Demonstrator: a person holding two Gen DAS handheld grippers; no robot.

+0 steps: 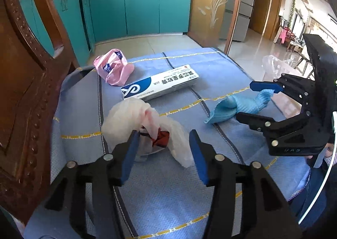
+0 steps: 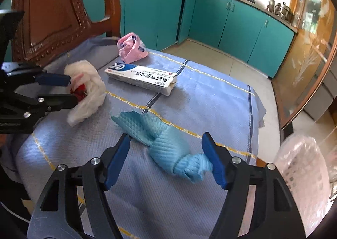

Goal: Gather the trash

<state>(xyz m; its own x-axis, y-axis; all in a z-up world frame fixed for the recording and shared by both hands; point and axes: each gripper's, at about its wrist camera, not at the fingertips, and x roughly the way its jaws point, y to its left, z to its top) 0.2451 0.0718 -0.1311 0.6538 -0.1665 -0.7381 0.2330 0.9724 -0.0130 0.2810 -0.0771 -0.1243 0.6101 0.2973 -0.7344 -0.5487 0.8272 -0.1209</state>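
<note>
Fingers (image 2: 118, 159) wide around blue cloth (image 2: 168, 146), apparently near tablecloth (image 2: 221, 100) edge.

The only print of any size stood on the long white-and-blue carton (image 1: 160, 83) lying far of centre on the blue cloth. Its top face carried a row of dark Chinese characters, upside down in both views and too distorted to read with certainty. A large white swirl logo sat on the blue end panel, with a small red mark at the opposite end. The crumpled pink bag (image 1: 113, 67) at the far left bore blue-and-white printed patches, illegible. Faint embossed letters showed on the right gripper's (image 1: 258, 102) black body, unreadable in the left wrist view.
</note>
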